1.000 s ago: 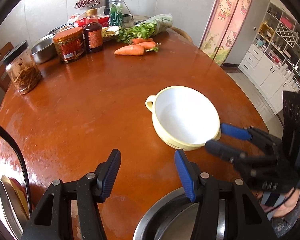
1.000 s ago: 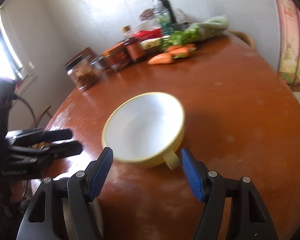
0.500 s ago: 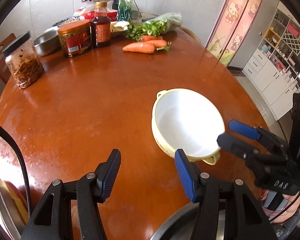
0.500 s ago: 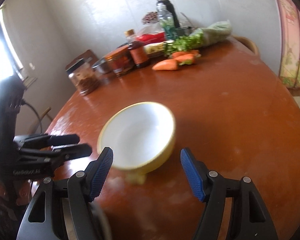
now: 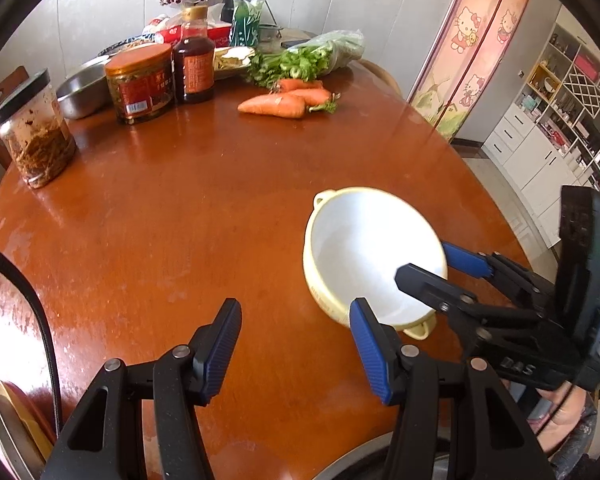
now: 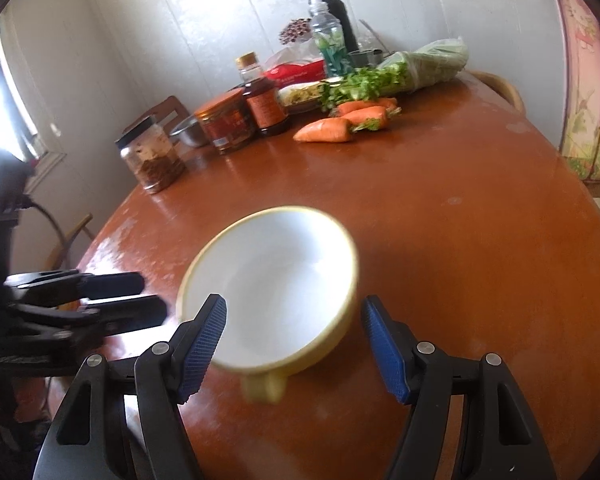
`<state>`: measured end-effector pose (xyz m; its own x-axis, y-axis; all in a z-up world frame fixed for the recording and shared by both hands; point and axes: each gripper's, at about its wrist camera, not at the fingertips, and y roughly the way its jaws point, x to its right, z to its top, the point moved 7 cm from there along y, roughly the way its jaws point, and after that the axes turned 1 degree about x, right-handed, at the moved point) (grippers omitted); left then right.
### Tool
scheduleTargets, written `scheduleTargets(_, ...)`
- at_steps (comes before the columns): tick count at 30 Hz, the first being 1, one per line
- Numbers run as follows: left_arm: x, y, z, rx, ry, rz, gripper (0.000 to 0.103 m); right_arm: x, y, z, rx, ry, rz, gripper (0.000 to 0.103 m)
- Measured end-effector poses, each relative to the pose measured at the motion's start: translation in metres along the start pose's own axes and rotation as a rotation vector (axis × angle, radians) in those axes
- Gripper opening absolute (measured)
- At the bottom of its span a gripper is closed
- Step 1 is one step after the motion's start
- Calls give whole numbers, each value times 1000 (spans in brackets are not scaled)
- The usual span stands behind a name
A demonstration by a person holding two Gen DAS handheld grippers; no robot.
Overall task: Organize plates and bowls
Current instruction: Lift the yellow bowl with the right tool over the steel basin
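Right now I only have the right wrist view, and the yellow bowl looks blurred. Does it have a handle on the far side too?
Observer: Yes. The left wrist view shows the yellow bowl sharply, with a second small handle on the rim away from you.
Operator: Is the left tool carrying anything?
Observer: No. The left tool is open, with only bare table between its fingers.
Operator: Is there anything low down that I'm missing?
Observer: A curved metal rim shows at the bottom edge, beneath the left tool. I cannot tell what it belongs to.
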<state>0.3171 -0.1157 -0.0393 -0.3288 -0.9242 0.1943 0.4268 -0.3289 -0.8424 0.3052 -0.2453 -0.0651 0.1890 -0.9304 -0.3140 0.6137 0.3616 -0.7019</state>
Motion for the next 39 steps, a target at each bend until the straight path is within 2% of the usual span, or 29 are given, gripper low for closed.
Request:
scheduleTargets(10, -6, 13, -2, -51, -26, 1, 56, -20, 6, -1, -22, -92, 60, 68)
scheduleTargets(14, -15, 16, -8, -74, -47, 4, 56, -35, 8, -7, -37, -128, 112, 68)
scheduleTargets(16, -21, 17, -8, -78, -78, -14, 56, -38, 11, -8, -46, -123, 117, 68)
scheduleTargets(20, -25, 19, -2, -58, -90, -40, 56, -31, 16, -7, -53, -97, 66, 68)
scheduleTargets(22, -23, 23, -2, -67, -88, -55, 56, -33, 17, -7, -60, -97, 84, 68)
scheduleTargets(23, -19, 26, -3, -78, -87, -89, 53, -37, 16, -8, -61, -101, 102, 68)
scheduleTargets(25, -17, 28, -3, -91, -92, -110, 50, -42, 15, -9, -62, -120, 103, 67)
scheduleTargets(32, -14, 12, -1, -58, -111, -147, 50, -51, 0, -4, -18, -154, 67, 66)
scheduleTargets(39, -11, -17, -1, 3, -100, -125, 50, -67, -17, 3, 14, -166, 77, 66)
